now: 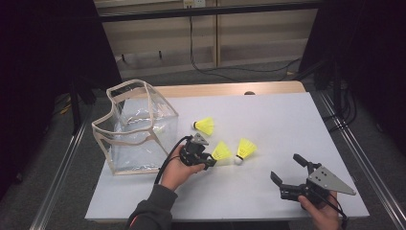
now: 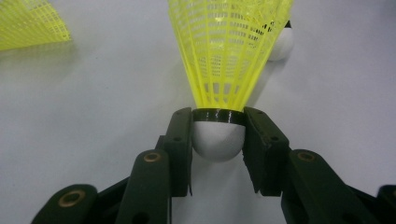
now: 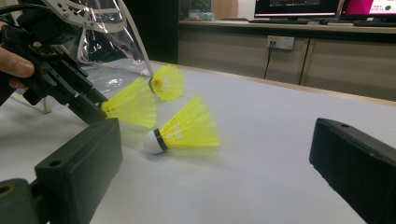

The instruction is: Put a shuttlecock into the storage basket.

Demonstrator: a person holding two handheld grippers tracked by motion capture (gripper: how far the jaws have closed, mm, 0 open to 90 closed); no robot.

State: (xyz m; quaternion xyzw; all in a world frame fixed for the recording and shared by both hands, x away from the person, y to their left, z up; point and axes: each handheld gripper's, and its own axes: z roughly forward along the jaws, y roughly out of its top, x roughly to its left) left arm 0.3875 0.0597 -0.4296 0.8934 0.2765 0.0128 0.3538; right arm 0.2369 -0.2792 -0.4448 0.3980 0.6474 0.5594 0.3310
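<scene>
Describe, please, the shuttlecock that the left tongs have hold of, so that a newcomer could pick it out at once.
Start at the clear plastic bag standing on the left of the white table. Just right of it lie three yellow shuttlecocks; take the middle shuttlecock. Unlike its two neighbours, which lie free, its white cork is clamped between the black jaws of the left tongs.

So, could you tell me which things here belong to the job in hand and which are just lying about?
In the job:
- left gripper, shut on the held shuttlecock
- clear bag, likely

Lying about:
- two loose shuttlecocks
- right gripper, open
</scene>
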